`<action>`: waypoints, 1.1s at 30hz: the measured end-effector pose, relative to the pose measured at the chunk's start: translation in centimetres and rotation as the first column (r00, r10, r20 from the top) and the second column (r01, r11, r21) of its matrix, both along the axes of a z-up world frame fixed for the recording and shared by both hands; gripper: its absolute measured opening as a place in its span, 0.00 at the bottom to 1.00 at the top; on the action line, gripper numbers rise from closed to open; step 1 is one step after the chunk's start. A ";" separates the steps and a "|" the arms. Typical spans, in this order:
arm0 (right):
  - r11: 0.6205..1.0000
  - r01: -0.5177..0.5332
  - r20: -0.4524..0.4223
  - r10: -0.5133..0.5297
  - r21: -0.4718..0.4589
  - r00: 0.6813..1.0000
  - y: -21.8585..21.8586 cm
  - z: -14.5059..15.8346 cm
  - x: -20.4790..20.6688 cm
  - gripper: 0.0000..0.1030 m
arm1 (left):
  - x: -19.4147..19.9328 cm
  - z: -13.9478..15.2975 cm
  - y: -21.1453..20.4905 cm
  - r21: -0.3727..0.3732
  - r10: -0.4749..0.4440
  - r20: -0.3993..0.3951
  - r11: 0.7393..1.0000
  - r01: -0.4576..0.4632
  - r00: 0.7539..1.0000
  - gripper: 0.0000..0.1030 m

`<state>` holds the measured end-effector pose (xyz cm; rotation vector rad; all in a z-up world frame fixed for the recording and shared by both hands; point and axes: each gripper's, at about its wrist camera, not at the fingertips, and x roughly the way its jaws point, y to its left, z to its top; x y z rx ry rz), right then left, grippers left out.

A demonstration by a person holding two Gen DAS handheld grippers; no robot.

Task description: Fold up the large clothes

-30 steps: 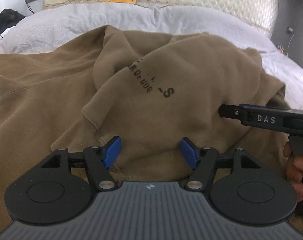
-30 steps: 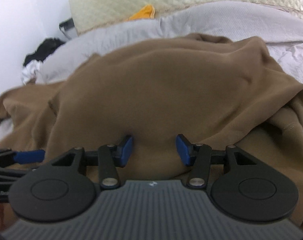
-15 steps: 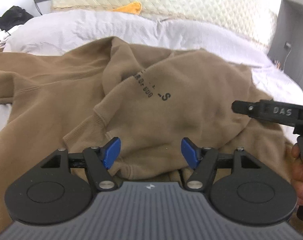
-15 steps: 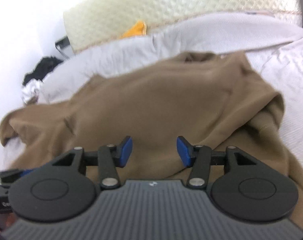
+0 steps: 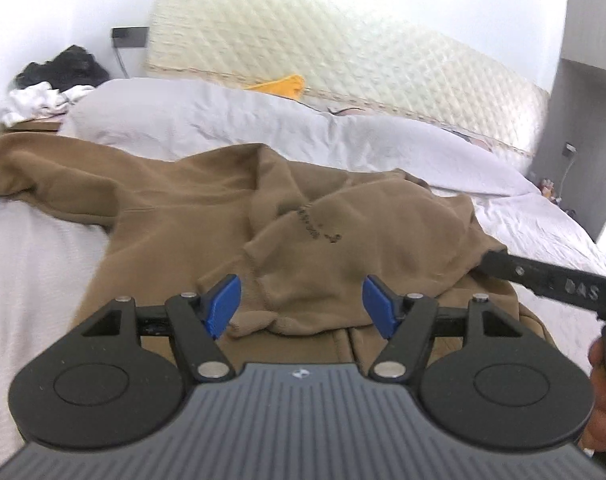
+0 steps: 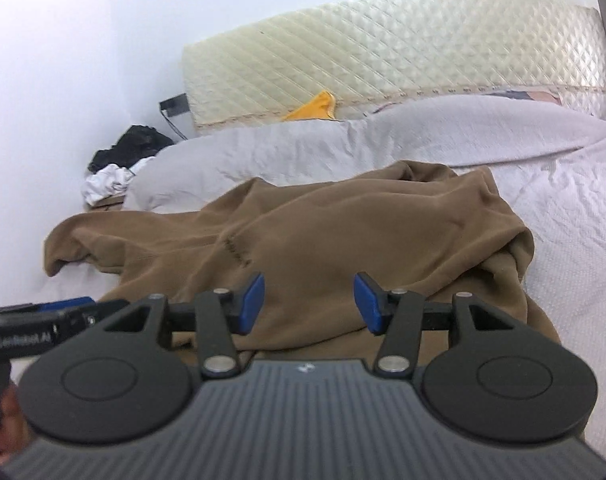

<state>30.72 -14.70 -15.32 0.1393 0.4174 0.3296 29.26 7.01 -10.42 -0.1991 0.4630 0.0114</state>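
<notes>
The left gripper has its blue jaws wide apart with nothing between them; low in the frame, a folded edge of the brown hoodie lies behind the gap. The right gripper is also parted, a little narrower, and holds nothing. The hoodie lies crumpled in the middle of the frame on the white bed sheet, one sleeve reaching to the left. Behind it is a grey pillow, then a quilted cream headboard. In the upper left is a pile of black and white clothes. No container is visible.
</notes>
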 end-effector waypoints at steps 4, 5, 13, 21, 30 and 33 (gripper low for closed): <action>1.000 -0.008 -0.010 0.009 0.015 1.000 0.5 -0.6 -1.9 0.52 | -1.1 2.0 3.1 0.021 0.054 -0.004 0.998 -0.054 0.999 0.74; 1.000 -0.012 -0.021 0.013 0.018 1.000 0.7 -0.9 -2.2 0.52 | -1.2 2.6 4.5 0.014 0.065 -0.013 0.998 -0.064 0.998 0.74; 0.999 -0.038 -0.059 0.037 -0.017 0.998 3.2 -2.5 -1.9 0.52 | 0.4 3.9 16.9 -0.123 0.218 -0.110 0.965 -0.231 0.970 0.79; 0.999 -0.023 -0.108 0.021 -0.023 0.994 4.7 -4.3 0.1 0.55 | 3.5 -2.3 29.5 -0.406 0.330 -0.225 0.823 -0.397 0.917 0.81; 0.999 -0.038 -0.146 0.033 -0.033 0.989 6.9 -5.8 2.8 0.71 | 7.7 -9.4 40.3 -0.649 0.427 -0.263 0.585 -0.487 0.865 0.81; 0.998 -0.031 -0.160 0.022 -0.054 0.987 7.6 -6.4 3.8 0.71 | 8.2 -10.4 44.0 -0.693 0.502 -0.266 0.494 -0.525 0.823 0.81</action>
